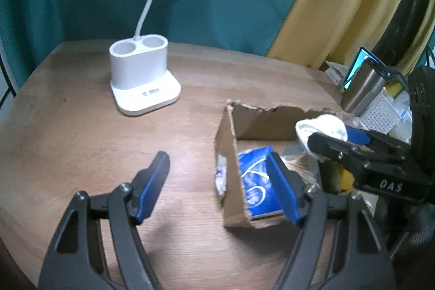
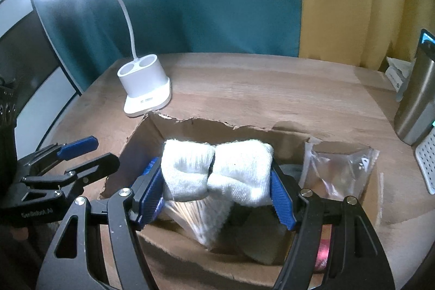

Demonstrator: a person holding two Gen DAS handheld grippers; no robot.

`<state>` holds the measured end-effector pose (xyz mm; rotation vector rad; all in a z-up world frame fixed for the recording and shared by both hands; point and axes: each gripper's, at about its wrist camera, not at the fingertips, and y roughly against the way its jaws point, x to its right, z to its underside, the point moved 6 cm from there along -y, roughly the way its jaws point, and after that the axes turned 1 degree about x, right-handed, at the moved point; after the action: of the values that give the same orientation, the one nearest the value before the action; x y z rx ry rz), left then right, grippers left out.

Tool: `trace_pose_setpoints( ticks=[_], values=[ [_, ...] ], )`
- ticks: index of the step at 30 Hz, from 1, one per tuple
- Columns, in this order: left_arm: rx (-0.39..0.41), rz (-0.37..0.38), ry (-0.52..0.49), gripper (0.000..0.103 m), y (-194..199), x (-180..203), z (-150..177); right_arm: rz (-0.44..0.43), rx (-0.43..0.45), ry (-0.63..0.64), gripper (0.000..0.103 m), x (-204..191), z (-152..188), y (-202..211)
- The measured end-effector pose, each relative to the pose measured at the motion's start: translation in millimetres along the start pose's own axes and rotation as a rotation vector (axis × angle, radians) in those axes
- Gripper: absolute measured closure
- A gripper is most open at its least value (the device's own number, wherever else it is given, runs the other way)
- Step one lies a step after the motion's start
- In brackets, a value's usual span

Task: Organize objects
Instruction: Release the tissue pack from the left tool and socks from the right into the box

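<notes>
My right gripper [image 2: 216, 181] is shut on a rolled white sock [image 2: 217, 171] and holds it over the open torn cardboard box [image 2: 190, 124]. In the left wrist view the sock [image 1: 320, 128] and right gripper [image 1: 337, 139] hang above the box [image 1: 231, 154]. My left gripper [image 1: 220, 186] is open and empty, its right finger over the box's left wall; it also shows in the right wrist view [image 2: 89, 151]. Inside the box lie a blue packet [image 1: 257, 181], a bundle of wooden sticks [image 2: 195, 216] and a clear plastic bag [image 2: 339, 167].
A white lamp base with two cups [image 1: 142, 72] stands at the back left of the wooden table [image 1: 81, 140]. A steel tumbler [image 1: 361, 84] and a white perforated item [image 1: 380, 117] crowd the right edge. Teal and yellow fabric hangs behind.
</notes>
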<state>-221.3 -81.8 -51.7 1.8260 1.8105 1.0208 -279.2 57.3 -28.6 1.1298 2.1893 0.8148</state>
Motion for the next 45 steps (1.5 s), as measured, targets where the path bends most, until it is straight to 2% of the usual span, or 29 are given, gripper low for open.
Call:
trace_pose_setpoints(
  ticks=[14,26,36,41,45],
  values=[
    [-0.028,0.008,0.017,0.028,-19,-12,2,0.047,-0.097,-0.033,0.029,7,-1,-42],
    [-0.054,0.021,0.015,0.028,-29,-11,7,0.112,-0.17,0.01,0.027,3,4,-62],
    [-0.024,0.004,0.016,0.028,-12,-13,7,0.112,-0.134,0.001,0.025,1,5,-55],
    [-0.005,0.0,0.015,0.028,-2,-11,8,0.102,-0.112,0.002,0.018,-2,5,-43],
    [0.013,-0.004,0.013,0.028,8,-8,8,0.098,-0.087,0.002,0.018,-3,6,-29]
  ],
)
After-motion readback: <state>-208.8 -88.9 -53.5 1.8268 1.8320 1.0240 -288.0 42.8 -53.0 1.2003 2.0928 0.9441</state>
